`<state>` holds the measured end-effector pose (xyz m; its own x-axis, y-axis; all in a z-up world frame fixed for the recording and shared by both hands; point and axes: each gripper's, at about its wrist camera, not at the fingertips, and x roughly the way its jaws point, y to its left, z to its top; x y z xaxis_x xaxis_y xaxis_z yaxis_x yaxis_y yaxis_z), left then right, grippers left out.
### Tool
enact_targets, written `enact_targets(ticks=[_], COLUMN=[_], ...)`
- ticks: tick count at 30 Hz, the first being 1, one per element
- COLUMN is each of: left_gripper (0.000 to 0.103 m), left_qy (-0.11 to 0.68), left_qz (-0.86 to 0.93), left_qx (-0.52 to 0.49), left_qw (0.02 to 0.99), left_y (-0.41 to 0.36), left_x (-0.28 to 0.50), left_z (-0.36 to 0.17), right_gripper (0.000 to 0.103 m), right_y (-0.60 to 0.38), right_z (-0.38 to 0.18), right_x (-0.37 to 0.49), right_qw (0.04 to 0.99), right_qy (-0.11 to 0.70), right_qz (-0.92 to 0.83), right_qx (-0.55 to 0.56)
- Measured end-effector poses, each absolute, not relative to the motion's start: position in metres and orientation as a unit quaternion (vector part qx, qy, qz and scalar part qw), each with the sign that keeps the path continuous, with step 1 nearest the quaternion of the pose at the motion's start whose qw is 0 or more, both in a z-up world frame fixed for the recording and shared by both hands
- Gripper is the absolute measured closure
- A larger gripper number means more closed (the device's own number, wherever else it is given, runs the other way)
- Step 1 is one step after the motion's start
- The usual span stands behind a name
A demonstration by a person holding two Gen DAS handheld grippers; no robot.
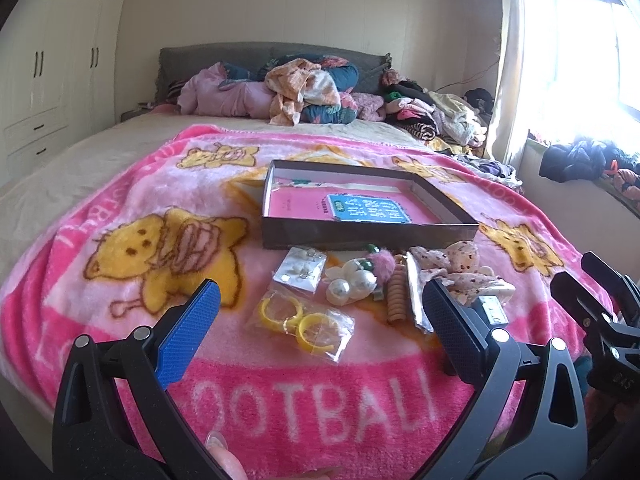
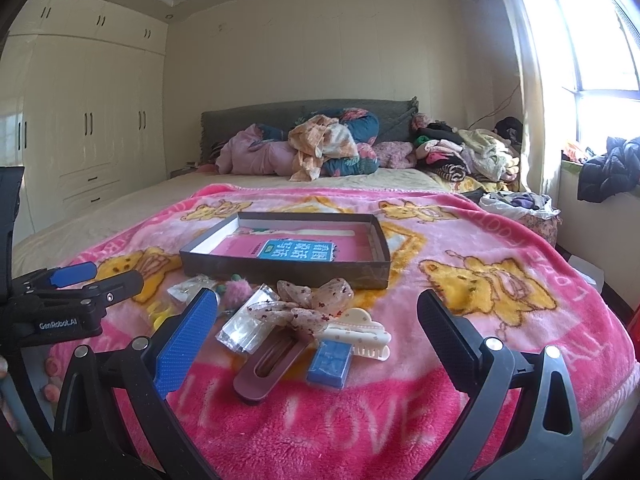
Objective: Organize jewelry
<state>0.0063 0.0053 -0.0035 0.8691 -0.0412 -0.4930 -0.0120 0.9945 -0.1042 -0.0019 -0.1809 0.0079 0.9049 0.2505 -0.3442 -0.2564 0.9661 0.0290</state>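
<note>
Pink blanket (image 2: 460,248) on bed; maroon clip (image 2: 269,364) lies between spread jaws of right gripper (image 2: 316,344), long axis near-left to far-right; left gripper (image 1: 320,320) also open, empty.

1 shallow box (image 1: 360,236) is seen | 2 yellow rings (image 1: 298,318) are bagged | 3 pearl balls (image 1: 352,280) are clustered | 1 pink pom-pom (image 2: 237,292) | 1 cream claw clip (image 2: 362,334) | 1 maroon clip (image 2: 266,368) | 1 blue packet (image 2: 330,364) | 1 floral bow (image 2: 316,302)

Left gripper (image 1: 320,312) spread wide above bagged yellow rings (image 1: 302,320); pearl clip (image 1: 352,282), coil tie (image 1: 397,294), shallow box (image 1: 360,210) beyond on pink blanket (image 1: 100,200).
</note>
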Motion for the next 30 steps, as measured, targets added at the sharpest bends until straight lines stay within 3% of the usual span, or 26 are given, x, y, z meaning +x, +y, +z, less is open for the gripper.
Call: enact_targets(ticks=[15, 30], left_gripper=[0.010, 0.010], left_qy=[0.317, 0.337], left_qz=[-0.003, -0.063], left_qx=[-0.054, -0.032], left_qw=[0.947, 0.939], left_y=[0.034, 0.035], left_x=[0.037, 0.066], left_z=[-0.030, -0.050], right_gripper=[0.006, 0.006], right_y=[-0.166, -0.166], right_z=[0.002, -0.026], right_x=[0.033, 0.098], right_qw=[0.961, 0.927], right_qy=[0.222, 0.323], right_qz=[0.160, 0.168], right_qx=[-0.051, -0.087])
